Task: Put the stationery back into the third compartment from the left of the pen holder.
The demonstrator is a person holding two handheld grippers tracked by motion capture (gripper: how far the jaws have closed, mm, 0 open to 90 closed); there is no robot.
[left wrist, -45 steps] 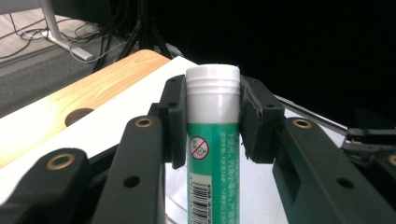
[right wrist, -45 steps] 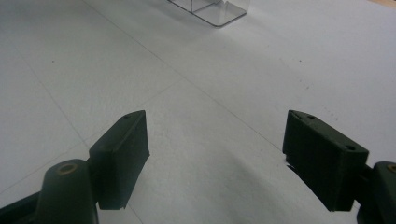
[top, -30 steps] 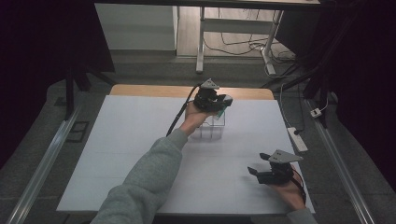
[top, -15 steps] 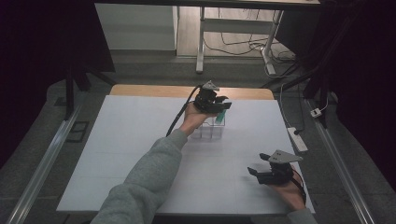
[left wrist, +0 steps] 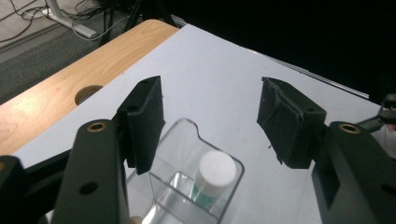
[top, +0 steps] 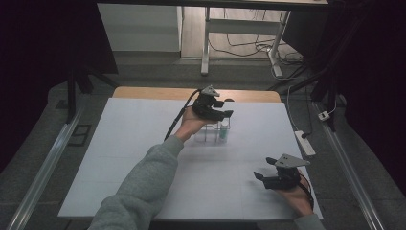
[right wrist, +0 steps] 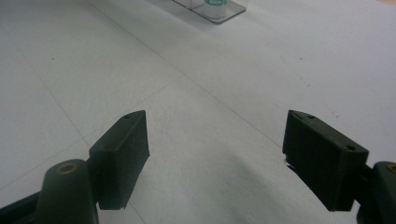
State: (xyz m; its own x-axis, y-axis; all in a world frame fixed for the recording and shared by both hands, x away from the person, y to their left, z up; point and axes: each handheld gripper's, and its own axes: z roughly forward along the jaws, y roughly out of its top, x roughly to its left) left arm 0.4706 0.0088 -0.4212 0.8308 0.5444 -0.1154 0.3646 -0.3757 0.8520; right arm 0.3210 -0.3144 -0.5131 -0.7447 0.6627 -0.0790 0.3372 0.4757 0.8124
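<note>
A grey knit sleeve (top: pixel 139 191) is covering the person's left forearm, and a sliver of grey cuff is showing at the right wrist. Both grippers, left (top: pixel 221 114) and right (top: pixel 262 175), are presenting as black, each carrying a grey three-cornered plate on top; a black cable (top: pixel 178 120) is trailing from the left one. The jaws are showing blocky black pads, brass-ringed pivot holes and small screw holes.

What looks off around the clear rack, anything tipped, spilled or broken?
Nothing stands out. The clear rack sits flat on the table, the white-capped tube upright in it. The left gripper, whose jaws have just been opening, hangs above it, touching nothing.
</note>
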